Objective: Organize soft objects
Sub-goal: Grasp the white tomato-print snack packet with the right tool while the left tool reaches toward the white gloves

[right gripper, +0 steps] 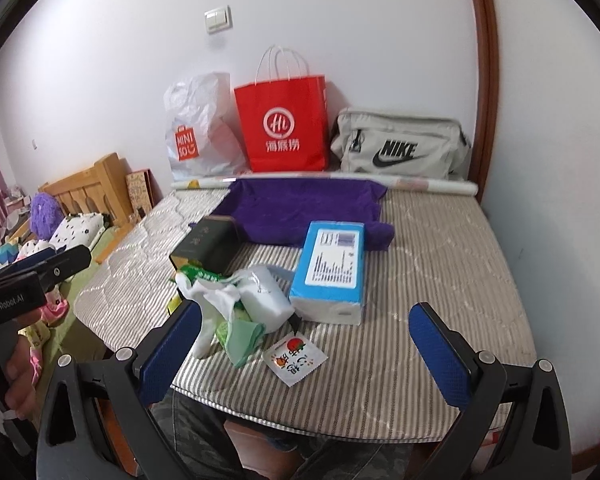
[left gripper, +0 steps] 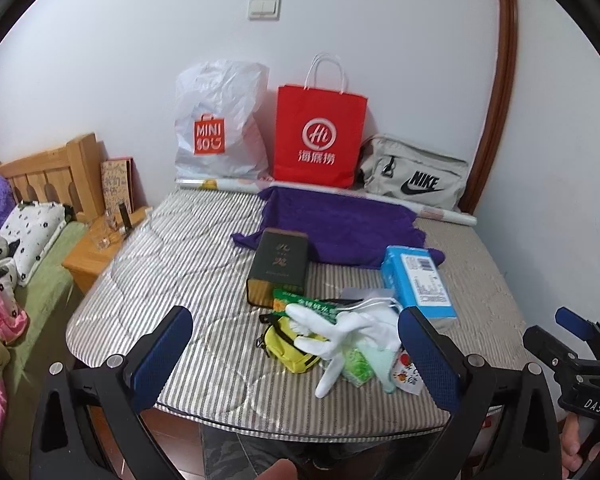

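The white glove [left gripper: 340, 340] lies in a little pile near the front edge of the bed [left gripper: 172, 264], and it looks soft, light and floppy, so pinching a finger or the cuff should lift it. Both the left gripper [left gripper: 296, 354] and the right gripper [right gripper: 306, 350] have wide open jaws holding nothing. The striped bed is soft too, with a purple towel [left gripper: 340, 224] and bags [left gripper: 320, 132] along the back edge by the wall.

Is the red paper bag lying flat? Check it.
No, the red paper bag stands upright against the wall, handles up.

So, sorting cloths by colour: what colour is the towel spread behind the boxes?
Purple towel, plain, clearest in the left wrist view.
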{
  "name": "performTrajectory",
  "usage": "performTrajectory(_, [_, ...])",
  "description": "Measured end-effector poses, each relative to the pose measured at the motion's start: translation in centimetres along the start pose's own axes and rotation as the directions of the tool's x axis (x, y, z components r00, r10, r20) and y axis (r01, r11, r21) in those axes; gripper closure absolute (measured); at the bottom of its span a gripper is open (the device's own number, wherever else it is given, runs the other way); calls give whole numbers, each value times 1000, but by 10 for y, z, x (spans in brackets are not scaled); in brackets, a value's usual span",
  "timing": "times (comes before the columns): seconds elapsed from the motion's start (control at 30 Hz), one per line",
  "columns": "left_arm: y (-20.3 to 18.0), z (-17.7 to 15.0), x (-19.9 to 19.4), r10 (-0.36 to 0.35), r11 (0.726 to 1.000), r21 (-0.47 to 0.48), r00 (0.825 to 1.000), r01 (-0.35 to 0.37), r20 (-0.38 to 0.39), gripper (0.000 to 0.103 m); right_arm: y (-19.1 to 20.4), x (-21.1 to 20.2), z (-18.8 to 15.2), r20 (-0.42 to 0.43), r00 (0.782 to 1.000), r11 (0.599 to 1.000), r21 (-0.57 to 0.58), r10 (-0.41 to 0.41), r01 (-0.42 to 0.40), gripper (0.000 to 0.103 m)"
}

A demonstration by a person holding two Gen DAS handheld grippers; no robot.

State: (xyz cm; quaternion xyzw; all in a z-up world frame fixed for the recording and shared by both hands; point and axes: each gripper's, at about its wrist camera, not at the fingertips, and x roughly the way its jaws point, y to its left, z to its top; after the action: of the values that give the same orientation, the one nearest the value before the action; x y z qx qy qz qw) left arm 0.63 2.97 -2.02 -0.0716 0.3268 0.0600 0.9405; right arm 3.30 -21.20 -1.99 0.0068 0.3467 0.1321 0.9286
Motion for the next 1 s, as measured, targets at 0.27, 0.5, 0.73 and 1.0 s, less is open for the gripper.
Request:
performTrajectory(0.27, [8,-12,41,-29,999,-19,995,27,-98,0,-1,43,-14,-43,999,999,-35,20,-21,1])
performTrajectory(0.5, [16,-20,72,-16,999,-34,986,10,-165,0,-3,93,-39,-131,990,995,-82,50,-61,1])
performTrajectory(0.73, [35,-28,101,-4,996,-91,973,-18,-231,0,-15,143,-65,-241,969,996,-56,57,-72,1])
performTrajectory(1.0, [49,-31,121,-15,992,-128,972,-16,-233,0,-13,172,-86,-269,959,990,-87,85,-113,1])
